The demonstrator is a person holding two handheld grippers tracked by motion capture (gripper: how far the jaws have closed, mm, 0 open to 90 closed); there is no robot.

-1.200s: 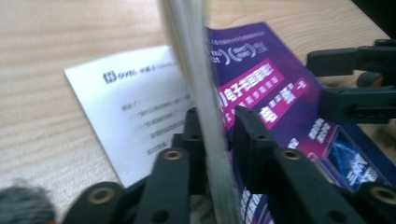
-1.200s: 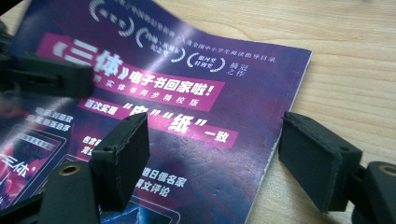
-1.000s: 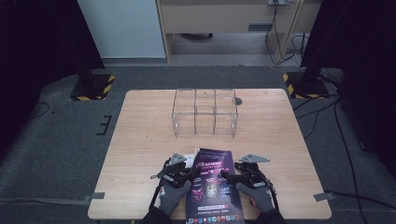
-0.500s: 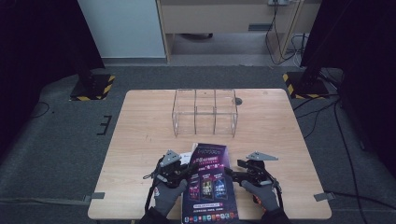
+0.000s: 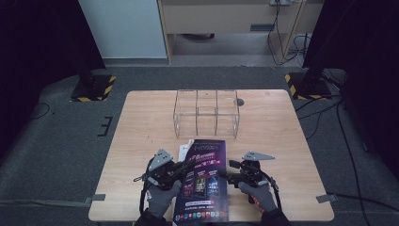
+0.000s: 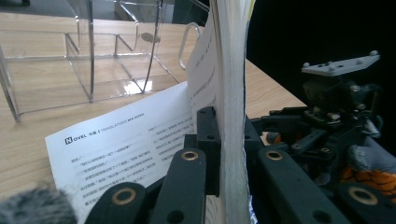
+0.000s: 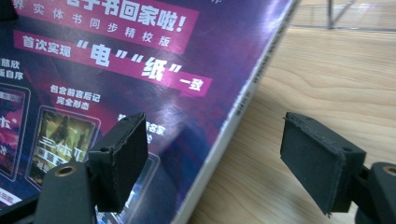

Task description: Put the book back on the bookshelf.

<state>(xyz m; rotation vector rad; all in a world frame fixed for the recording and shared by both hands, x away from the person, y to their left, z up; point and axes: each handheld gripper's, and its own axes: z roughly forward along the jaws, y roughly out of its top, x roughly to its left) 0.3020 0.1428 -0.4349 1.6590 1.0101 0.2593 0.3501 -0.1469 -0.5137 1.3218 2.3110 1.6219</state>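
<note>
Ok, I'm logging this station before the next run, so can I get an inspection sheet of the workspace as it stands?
Surface: wooden table, flat, bare across the far corners.
Job's things: purple book at the near edge; clear acrylic organiser standing behind it, compartments look unfilled.
Clutter: loose printed sheet jutting from under the book.
Grippers: left claw clamped on the book's page block; right claw open, straddling the book's edge.
Cables: loose cables on the floor right of the table.
Surroundings: grey carpet; hazard-striped stand feet at both far corners.
</note>
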